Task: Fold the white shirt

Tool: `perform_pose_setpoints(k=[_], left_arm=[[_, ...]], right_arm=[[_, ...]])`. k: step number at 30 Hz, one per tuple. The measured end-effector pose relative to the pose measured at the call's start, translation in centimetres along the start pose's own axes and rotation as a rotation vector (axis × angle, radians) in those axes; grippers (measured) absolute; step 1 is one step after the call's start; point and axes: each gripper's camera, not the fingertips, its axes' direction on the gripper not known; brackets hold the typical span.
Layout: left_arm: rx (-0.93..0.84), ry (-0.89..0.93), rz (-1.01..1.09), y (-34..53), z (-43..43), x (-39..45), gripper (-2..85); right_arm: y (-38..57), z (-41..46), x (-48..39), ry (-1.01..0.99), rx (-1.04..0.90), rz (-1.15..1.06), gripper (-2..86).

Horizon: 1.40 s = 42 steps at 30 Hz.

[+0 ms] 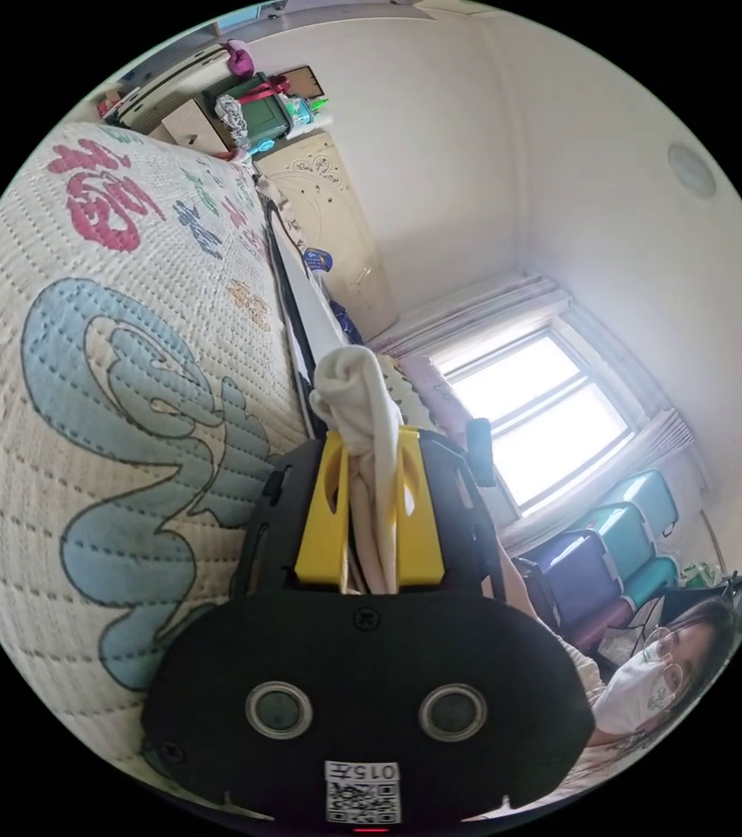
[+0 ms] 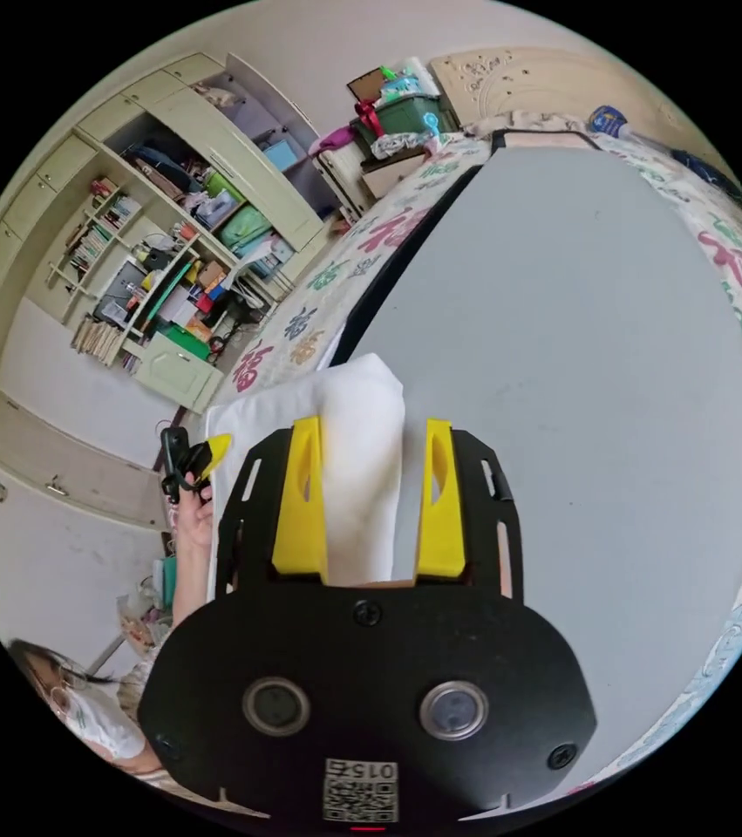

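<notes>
In the left gripper view, my left gripper [image 1: 371, 433] is shut on a bunched-up part of the white shirt [image 1: 351, 379], which sticks out past the yellow jaws. In the right gripper view, the white shirt [image 2: 355, 410] lies at the near edge of a grey board [image 2: 580, 349]. My right gripper [image 2: 371, 429] is open, its jaws standing on either side of a fold of the cloth. A strip of grey shows between the cloth and one jaw. The left gripper [image 2: 200, 453], held in a hand [image 2: 194, 510], sits at the shirt's far corner.
A quilted bedspread [image 1: 118, 366] with coloured patterns lies under the grey board. Open shelves [image 2: 153, 261] crowded with things line one wall. A bright window [image 1: 545, 418] and coloured chairs [image 1: 623, 540] lie beyond the bed. A person [image 1: 658, 671] stands close behind the grippers.
</notes>
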Motion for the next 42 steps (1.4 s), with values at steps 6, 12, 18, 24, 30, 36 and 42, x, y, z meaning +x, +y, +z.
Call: perform_pose_setpoints(k=[6, 12, 18, 24, 30, 36, 42], left_arm=[[0.014, 0.025, 0.118, 4.3, -1.3, -4.8, 7.8], [0.029, 0.018, 0.285, 9.8, -2.5, -8.3, 7.3], [0.002, 0.051, 0.765, 17.0, -1.1, 3.0, 7.2], [-0.041, 0.097, 1.049, 26.6, 3.8, 9.7, 7.0], [-0.091, 0.239, 1.107, 35.5, 11.4, 7.3, 7.0], [-0.185, 0.442, 1.012, 41.3, 22.8, 3.3, 7.1], [-0.3, 0.619, 0.845, 45.0, 38.3, -2.6, 7.1]], right_arm=[[1.3, 0.4, -1.9, -0.138, 0.033, 0.004, 8.7], [6.5, -6.0, -8.4, -0.153, 0.242, -0.131, 8.0], [15.2, -19.9, -15.5, -0.066, 0.451, -0.323, 7.8], [26.9, -33.0, -21.2, 0.186, 0.703, -0.454, 7.8], [35.4, -41.0, -23.6, 0.48, 0.849, -0.444, 7.8], [41.2, -47.7, -22.7, 0.769, 0.88, -0.329, 7.9], [41.2, -53.9, -19.8, 1.092, 0.754, -0.19, 8.0]])
